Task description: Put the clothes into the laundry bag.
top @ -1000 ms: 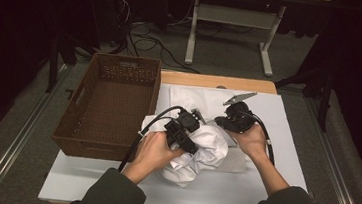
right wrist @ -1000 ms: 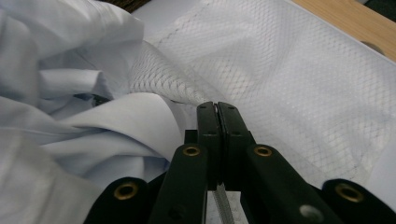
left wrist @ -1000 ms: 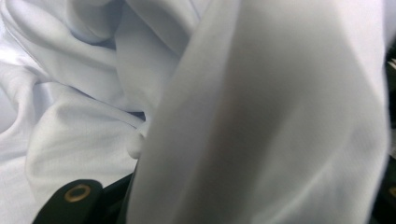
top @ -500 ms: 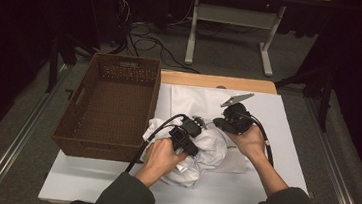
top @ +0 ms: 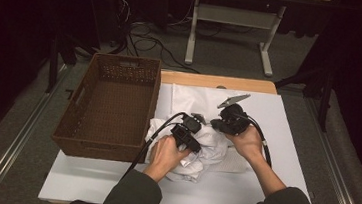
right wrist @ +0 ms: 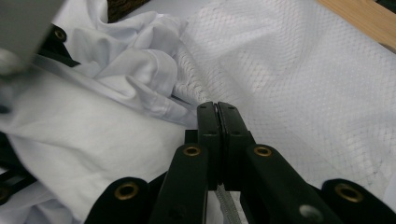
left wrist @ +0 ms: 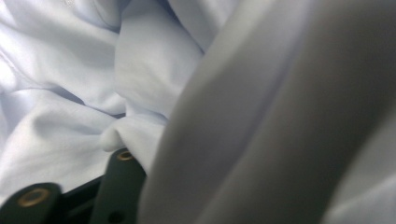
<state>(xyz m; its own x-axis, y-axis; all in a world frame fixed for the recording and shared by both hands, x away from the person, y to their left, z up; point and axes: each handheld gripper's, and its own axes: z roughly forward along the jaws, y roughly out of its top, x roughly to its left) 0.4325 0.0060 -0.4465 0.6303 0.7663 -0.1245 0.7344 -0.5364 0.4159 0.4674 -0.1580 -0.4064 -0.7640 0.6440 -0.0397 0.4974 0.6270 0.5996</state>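
Softly crumpled white cloth [top: 204, 149], mesh bag [right wrist: 299, 84]

Soft matt white cloth [top: 204, 149]; open-weave mesh bag [right wrist: 299, 84]; rough brown wicker basket [top: 113, 110].

The high view is looking forward and down over the table [top: 110, 185]; both gripper views are sitting close, sharing the crumpled white garment [top: 212, 147] [left wrist: 60, 140] [right wrist: 93, 135].
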